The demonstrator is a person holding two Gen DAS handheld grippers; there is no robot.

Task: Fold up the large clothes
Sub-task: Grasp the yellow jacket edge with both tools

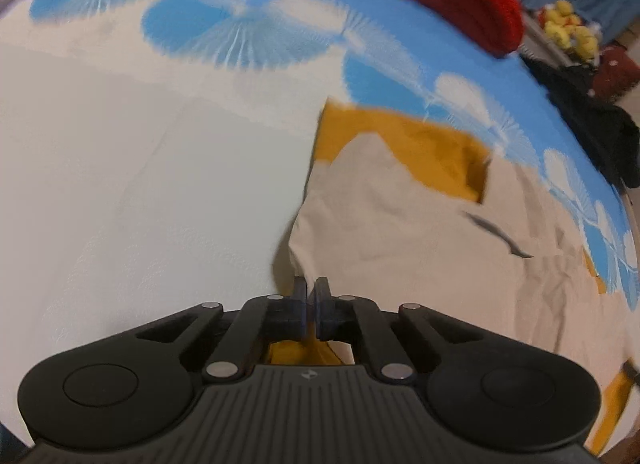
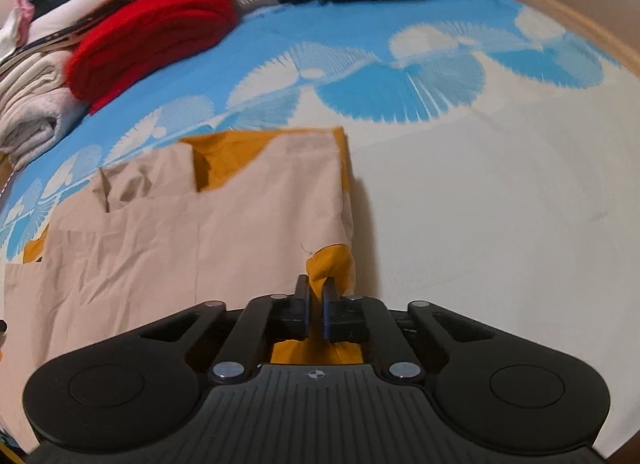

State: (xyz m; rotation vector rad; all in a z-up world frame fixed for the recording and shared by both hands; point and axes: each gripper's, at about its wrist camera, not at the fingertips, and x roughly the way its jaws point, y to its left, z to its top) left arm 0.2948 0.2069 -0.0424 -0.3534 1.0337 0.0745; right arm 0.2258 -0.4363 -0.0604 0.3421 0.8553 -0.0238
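The left tool (image 1: 311,292) is pinched on the near edge of the beige-and-mustard garment (image 1: 400,216), and the right tool (image 2: 316,292) is pinched on a bunched mustard corner of it. The garment lies spread on the blue-and-white bed sheet (image 2: 500,204), reaching away from both tools toward the red folded pile (image 2: 152,36). The right grip looks shallow, so the corner could slip out on lifting and skew the fold.

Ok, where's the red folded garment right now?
The red folded garment lies at the far left of the bed in the right wrist view, beside a stack of pale folded clothes, beyond the beige-and-mustard garment.
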